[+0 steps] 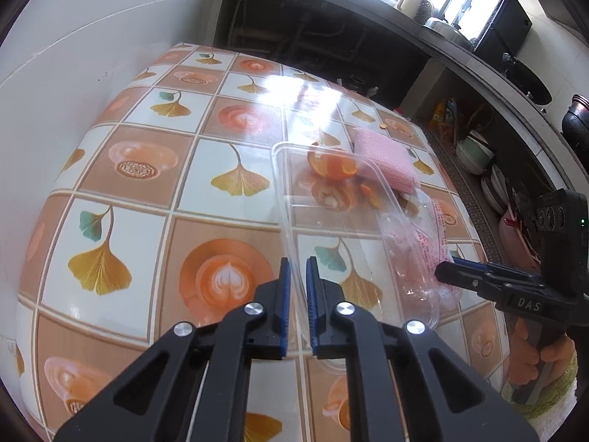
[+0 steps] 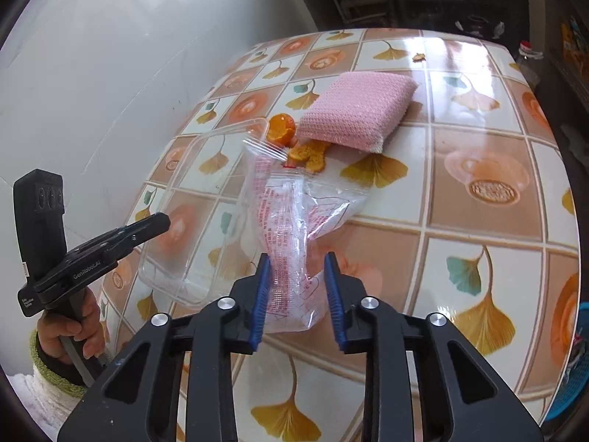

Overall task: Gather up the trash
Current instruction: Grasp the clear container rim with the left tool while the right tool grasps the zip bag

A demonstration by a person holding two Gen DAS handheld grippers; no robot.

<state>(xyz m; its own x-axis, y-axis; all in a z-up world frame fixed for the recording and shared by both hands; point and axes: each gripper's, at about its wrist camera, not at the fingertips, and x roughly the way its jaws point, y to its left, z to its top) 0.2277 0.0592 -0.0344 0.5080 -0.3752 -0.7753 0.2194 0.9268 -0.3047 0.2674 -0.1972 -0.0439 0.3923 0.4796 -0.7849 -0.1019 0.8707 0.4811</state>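
Observation:
A clear plastic container (image 1: pixel 324 217) (image 2: pixel 191 199) lies on the patterned table. My left gripper (image 1: pixel 298 269) is nearly shut on the container's near rim. A crumpled clear plastic bag with red print (image 2: pixel 291 228) (image 1: pixel 419 254) lies beside and partly over the container. My right gripper (image 2: pixel 297 269) is open with the bag's near end between its jaws. Orange peel pieces (image 2: pixel 281 129) (image 1: pixel 331 165) lie behind the container, next to a pink sponge (image 2: pixel 359 108) (image 1: pixel 383 154).
The table (image 1: pixel 147 221) stands against a white wall (image 1: pixel 73 37). A small peel scrap (image 2: pixel 418 58) lies at the far side. Dark kitchen shelves with bowls and pots (image 1: pixel 475 151) run along the right. A blue basket (image 2: pixel 574 361) sits below the table's right edge.

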